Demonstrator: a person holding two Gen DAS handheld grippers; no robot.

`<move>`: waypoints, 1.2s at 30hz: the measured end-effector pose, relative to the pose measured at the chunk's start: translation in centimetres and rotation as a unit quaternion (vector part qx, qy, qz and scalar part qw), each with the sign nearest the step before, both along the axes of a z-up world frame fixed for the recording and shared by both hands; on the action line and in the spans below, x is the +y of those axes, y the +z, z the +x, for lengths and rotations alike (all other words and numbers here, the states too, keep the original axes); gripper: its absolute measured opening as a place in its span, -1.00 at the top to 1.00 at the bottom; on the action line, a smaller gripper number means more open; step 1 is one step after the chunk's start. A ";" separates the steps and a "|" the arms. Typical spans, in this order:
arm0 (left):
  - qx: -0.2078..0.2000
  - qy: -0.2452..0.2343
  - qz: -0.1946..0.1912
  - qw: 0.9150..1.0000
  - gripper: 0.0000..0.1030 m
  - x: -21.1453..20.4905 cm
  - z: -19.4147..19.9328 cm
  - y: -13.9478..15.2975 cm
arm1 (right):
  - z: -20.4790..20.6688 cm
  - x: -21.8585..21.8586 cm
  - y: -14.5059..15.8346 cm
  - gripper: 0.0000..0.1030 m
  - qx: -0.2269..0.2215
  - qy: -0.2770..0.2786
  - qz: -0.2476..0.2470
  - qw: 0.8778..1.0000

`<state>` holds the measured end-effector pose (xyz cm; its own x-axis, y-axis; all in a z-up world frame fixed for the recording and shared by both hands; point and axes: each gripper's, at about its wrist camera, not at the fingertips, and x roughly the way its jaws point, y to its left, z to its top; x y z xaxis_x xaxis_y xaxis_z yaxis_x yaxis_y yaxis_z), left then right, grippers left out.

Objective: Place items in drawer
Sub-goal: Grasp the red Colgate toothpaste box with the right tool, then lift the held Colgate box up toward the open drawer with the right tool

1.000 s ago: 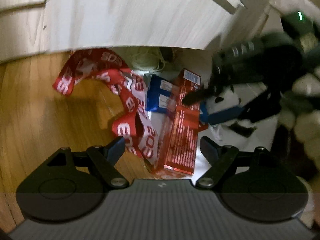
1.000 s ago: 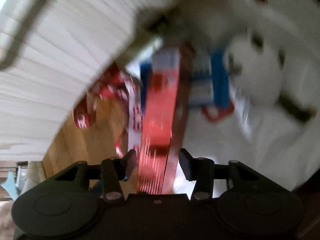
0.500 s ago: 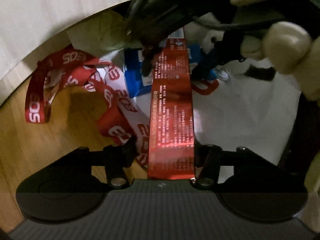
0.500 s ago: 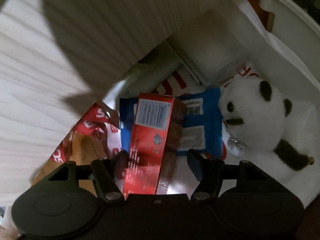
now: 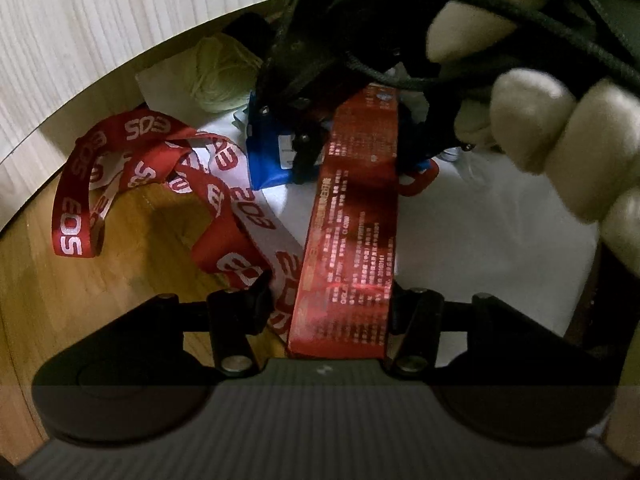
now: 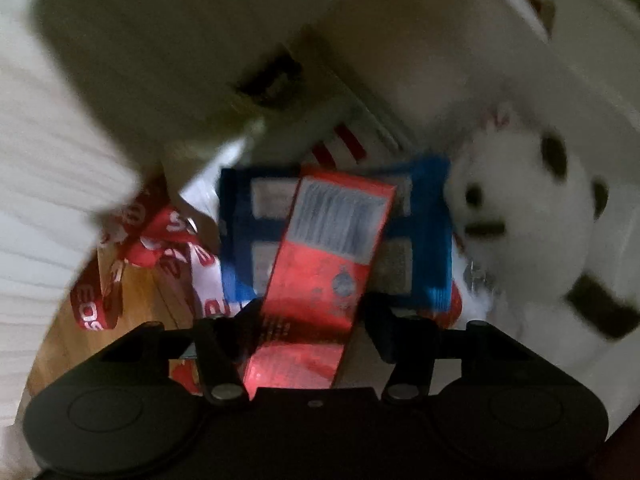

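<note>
A long red box (image 5: 352, 216) with white print lies inside the open drawer, over a blue packet (image 5: 266, 148). It also shows in the right wrist view (image 6: 320, 276), barcode end up. My left gripper (image 5: 330, 292) brackets its near end, the left finger slightly off it. My right gripper (image 6: 312, 316) brackets its far end, with gaps at both fingers. The right gripper also shows from outside in the left wrist view (image 5: 348, 128), straddling the box.
A red and white EOS lanyard (image 5: 160, 176) lies on the wooden drawer floor (image 5: 80, 300). A white plush panda (image 6: 532, 220) sits at the right. A ball of pale yarn (image 5: 220, 76) lies at the back. The white drawer front (image 5: 80, 20) curves above.
Both grippers have gone down into the drawer along the red box. My left fingers have closed in around its near end. The right gripper has moved closer to the blue packet.
</note>
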<state>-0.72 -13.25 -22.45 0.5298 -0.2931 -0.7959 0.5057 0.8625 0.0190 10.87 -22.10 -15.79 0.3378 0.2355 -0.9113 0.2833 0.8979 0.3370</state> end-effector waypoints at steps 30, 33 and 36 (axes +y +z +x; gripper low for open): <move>-0.034 -0.033 -0.040 0.998 -0.15 0.7 -3.6 6.9 | -7.1 -10.8 10.0 -0.02 -0.184 -0.030 0.084 0.979; -0.037 -0.031 -0.059 0.997 -0.18 1.6 -3.4 7.4 | -6.4 -11.8 7.6 -0.02 -0.187 -0.040 0.105 0.976; -0.054 -0.032 -0.056 0.996 -0.18 1.7 -4.4 7.3 | -4.8 -13.0 4.1 0.00 -0.187 -0.058 0.138 0.971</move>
<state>-5.13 -11.50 -15.19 0.5874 -0.4132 -0.6959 0.5604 0.8280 -0.0186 6.05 -35.08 -11.71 0.6712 0.3941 -0.6278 0.1895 0.7276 0.6593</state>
